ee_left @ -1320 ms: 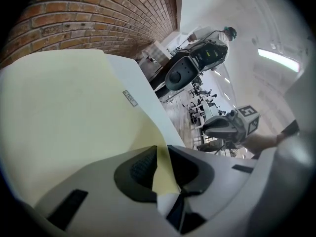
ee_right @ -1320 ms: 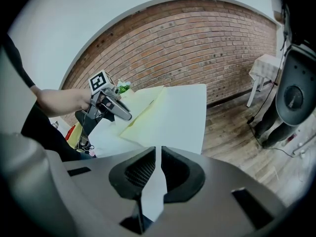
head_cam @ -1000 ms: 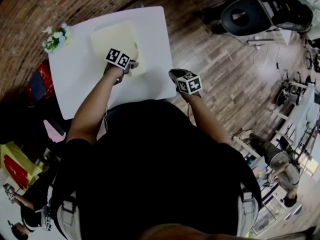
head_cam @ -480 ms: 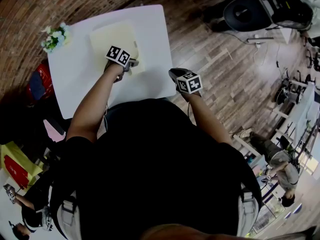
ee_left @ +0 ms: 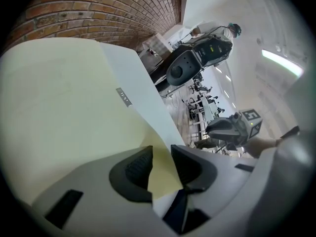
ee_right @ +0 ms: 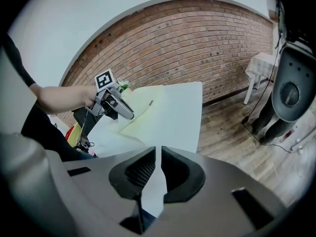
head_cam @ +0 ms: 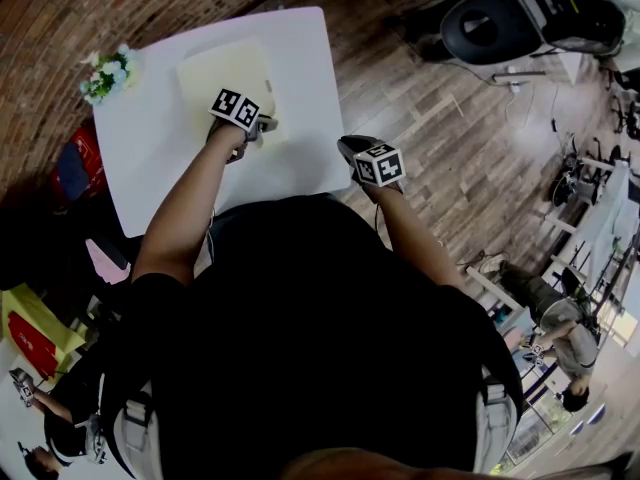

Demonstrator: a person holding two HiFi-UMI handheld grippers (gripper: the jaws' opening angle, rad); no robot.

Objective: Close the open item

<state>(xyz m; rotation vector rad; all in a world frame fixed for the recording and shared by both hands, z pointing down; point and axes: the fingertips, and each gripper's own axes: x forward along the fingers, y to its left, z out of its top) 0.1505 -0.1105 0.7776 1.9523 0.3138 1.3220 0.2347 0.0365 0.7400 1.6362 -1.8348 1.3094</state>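
1. Head view: one pale yellow folder [head_cam: 225, 73] lies flat on the far half of the white table [head_cam: 160, 158], with flowers [head_cam: 105, 73] at the table's far left corner. The left gripper [head_cam: 262, 126] sits at the folder's near corner. The right gripper [head_cam: 350, 148] is over the table's near edge, apart from the folder.
2. Left gripper view: the jaws are spread and have just been opening. The folder's corner lies between them, unpinched.
3. Right gripper view: the jaws are drawn almost together, with nothing between them.
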